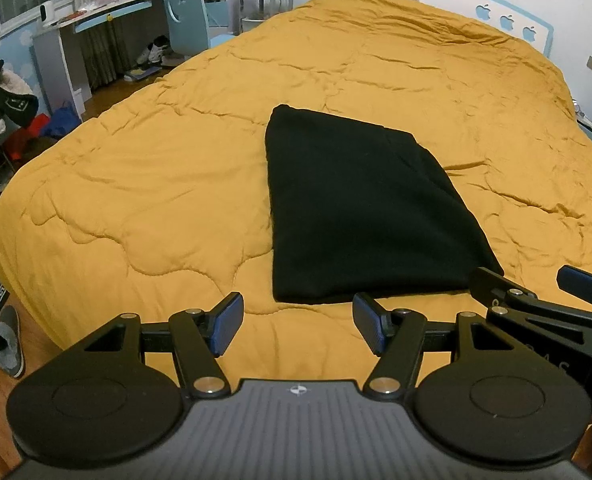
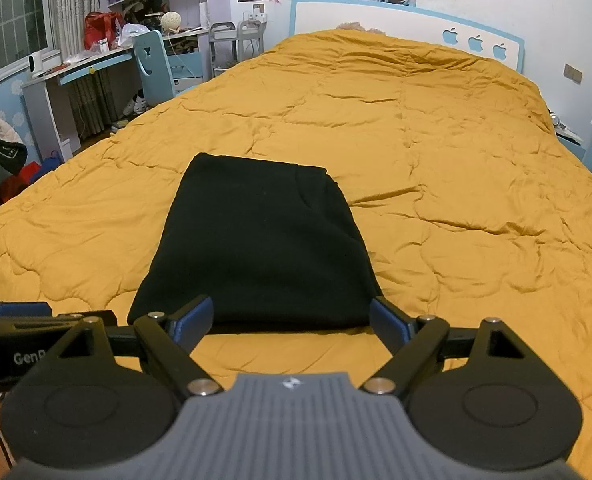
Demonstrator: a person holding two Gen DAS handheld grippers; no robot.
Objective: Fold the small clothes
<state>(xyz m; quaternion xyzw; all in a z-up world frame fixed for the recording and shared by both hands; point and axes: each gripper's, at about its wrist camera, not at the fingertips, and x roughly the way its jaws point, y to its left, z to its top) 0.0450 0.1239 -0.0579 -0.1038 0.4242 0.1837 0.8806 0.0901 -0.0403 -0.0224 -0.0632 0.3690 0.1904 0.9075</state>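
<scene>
A black garment [image 1: 360,208] [image 2: 256,248] lies folded into a flat, roughly rectangular pad on the mustard quilt [image 1: 156,200] [image 2: 456,160] of the bed. My left gripper [image 1: 299,322] is open just short of the garment's near edge, toward its left corner, with nothing between its blue pads. My right gripper [image 2: 292,322] is open too, its fingers spread about as wide as the garment's near edge and hovering in front of it. In the left wrist view the right gripper [image 1: 536,286] shows by the garment's near right corner. Neither gripper touches the cloth.
The bed's near edge runs just below the grippers. Grey slippers [image 1: 6,340] lie on the wooden floor at the left. A blue chair [image 1: 186,16] and a cluttered desk [image 1: 96,20] stand beyond the bed's left side. A white and blue headboard [image 2: 408,24] backs the bed.
</scene>
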